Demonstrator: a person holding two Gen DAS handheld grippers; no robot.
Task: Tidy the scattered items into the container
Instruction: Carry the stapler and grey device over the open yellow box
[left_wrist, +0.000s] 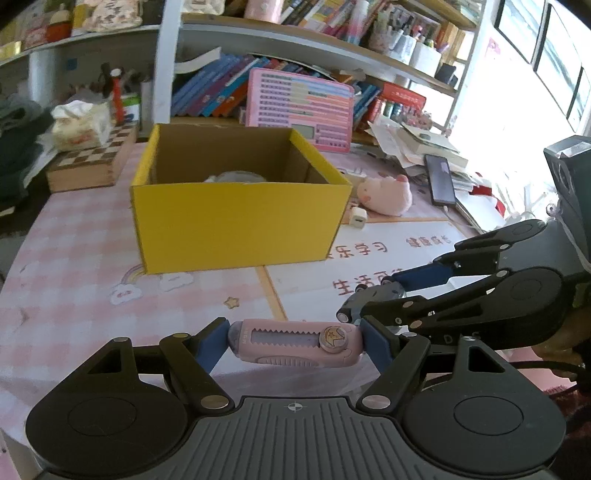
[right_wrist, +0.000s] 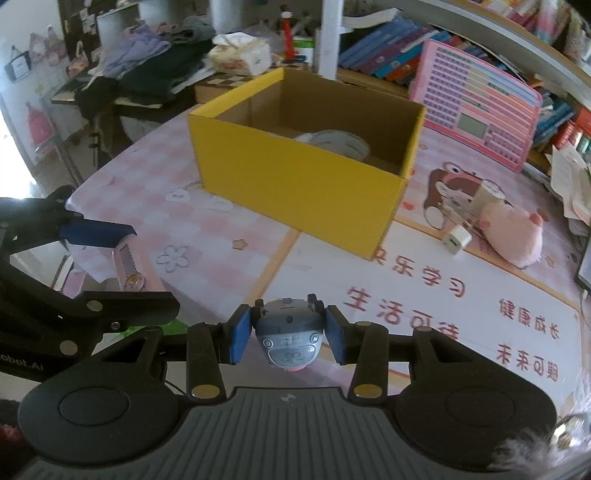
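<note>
The left gripper (left_wrist: 294, 341) clenched a light, rigid pink utility knife (left_wrist: 295, 343) end-to-end; the right gripper (right_wrist: 289, 334) pinched a small, slippery-looking toy car (right_wrist: 289, 338) sidewise.

At the upper left of the left wrist view, a tissue pack (left_wrist: 79, 123) rests on a checkered wooden box (left_wrist: 92, 162), with dark folded clothes (left_wrist: 18, 147) at the far left edge. A pink toy keyboard (left_wrist: 299, 109) leans against a row of books (left_wrist: 218, 86) under the shelf (left_wrist: 295, 37) at top centre. At right, a black phone (left_wrist: 439, 179) lies beside a pile of papers (left_wrist: 410, 142) near the bright window (left_wrist: 546, 55).
</note>
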